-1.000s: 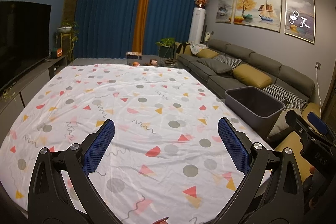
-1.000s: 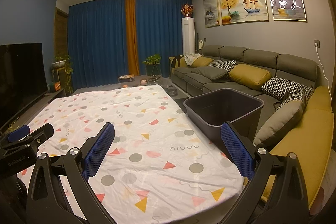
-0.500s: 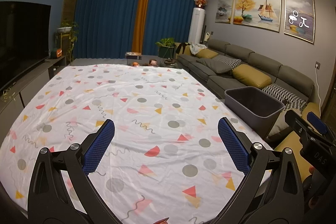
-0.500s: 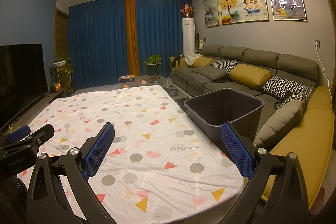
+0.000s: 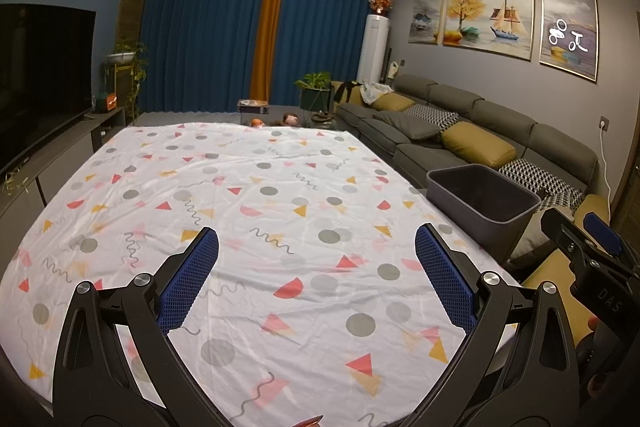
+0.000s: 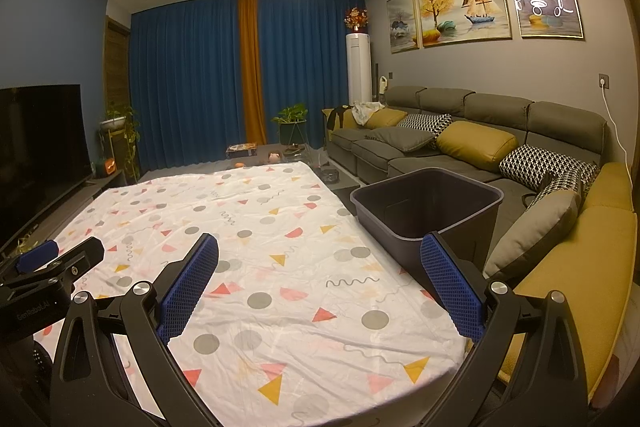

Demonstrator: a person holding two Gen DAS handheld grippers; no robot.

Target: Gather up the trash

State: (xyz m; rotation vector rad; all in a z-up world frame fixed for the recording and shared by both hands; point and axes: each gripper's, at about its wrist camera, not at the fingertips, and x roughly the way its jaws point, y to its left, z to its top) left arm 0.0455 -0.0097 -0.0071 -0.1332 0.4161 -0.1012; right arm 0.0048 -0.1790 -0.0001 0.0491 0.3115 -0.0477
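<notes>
Hovering with jaws wide apart and empty over the cloth [image 5: 280,187], the left gripper [image 5: 316,267] and right gripper [image 6: 320,267] seem between pickups; no trash shows, so next means finding some for the bin [image 6: 472,195] at the table's right edge.

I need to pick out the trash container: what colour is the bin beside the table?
Dark grey bin, plain, clearest in the right wrist view.
</notes>
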